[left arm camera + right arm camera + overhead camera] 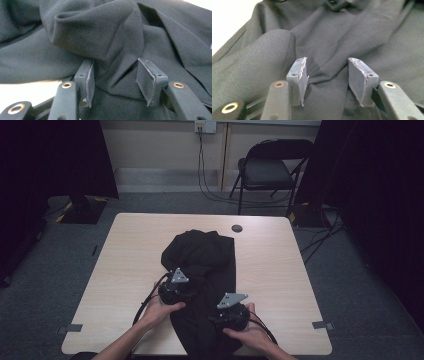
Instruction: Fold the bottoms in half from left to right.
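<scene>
A black garment (200, 252) lies crumpled on the light wooden table (285, 270), running from the middle down to the near edge. My left gripper (176, 287) rests on its left side, held by a hand. In the left gripper view the cloth (95, 32) folds up ahead, and the left gripper (115, 75) stands open with a soft ridge of fabric lying between its pads, not pinched. My right gripper (231, 312) sits on the garment's near right part. In the right gripper view it (327, 72) is open over the wrinkled cloth (337, 32), with a rounded fold to its left.
A small round grommet (237, 228) sits in the table near the far edge. Behind the table stands a black folding chair (270, 170), with cables on the floor (210, 190). Dark curtains hang at both sides. Bare tabletop shows left and right of the garment.
</scene>
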Demonstrator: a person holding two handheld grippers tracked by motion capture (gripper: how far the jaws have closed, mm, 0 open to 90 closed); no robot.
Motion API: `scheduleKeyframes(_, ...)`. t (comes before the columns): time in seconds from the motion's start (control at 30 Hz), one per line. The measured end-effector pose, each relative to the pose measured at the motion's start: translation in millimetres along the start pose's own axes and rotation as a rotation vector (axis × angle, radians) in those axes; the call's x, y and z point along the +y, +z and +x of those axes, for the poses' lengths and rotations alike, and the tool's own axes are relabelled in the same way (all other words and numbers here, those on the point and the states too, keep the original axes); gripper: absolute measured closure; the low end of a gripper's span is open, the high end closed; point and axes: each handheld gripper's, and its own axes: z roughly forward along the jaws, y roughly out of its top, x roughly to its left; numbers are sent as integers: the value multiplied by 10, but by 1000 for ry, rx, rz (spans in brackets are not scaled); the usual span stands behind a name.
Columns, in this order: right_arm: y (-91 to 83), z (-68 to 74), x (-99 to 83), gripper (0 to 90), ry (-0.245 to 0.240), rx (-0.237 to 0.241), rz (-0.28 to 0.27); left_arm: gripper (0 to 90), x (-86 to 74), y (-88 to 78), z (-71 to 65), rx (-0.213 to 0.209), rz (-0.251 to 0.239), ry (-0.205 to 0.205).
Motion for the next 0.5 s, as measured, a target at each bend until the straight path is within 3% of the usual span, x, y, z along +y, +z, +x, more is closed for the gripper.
scheduleKeyframes(0.07, -63, 57, -39, 510, -4, 22, 17, 495, -18, -67, -95, -19, 42, 10)
scheduleKeyframes(0.13, -101, 19, -57, 506, 1, 28, 15, 494, -87, -160, -157, -37, 62, 21)
scheduleKeyframes(0.2, -140, -120, -27, 483, 36, -18, -13, 472, -144, -269, -177, -83, 104, 31)
scheduleKeyframes(0.23, -170, -217, 11, 473, 64, -44, -35, 473, -160, -314, -160, -97, 120, 8)
scheduleKeyframes(0.27, -205, -320, 57, 466, 88, -68, -63, 472, -181, -366, -121, -139, 112, -25)
scheduleKeyframes(0.3, -205, -320, 57, 466, 88, -68, -63, 479, -181, -366, -121, -139, 112, -25)
scheduleKeyframes(0.33, -265, -540, 177, 448, 117, -120, -110, 489, -166, -456, -49, -132, 65, -32)
scheduleKeyframes(0.37, -286, -660, 250, 439, 139, -136, -133, 490, -126, -497, 21, -113, 39, -51)
scheduleKeyframes(0.4, -292, -781, 328, 436, 146, -155, -151, 496, -126, -497, 21, -113, 39, -51)
scheduleKeyframes(0.43, -292, -781, 328, 436, 146, -155, -151, 496, -46, -533, 151, -75, -3, -69)
scheduleKeyframes(0.47, -271, -958, 454, 412, 142, -211, -165, 521, 15, -542, 262, -32, -33, -85)
scheduleKeyframes(0.5, -242, -1081, 536, 401, 154, -223, -172, 522, 75, -536, 374, 8, -74, -122)
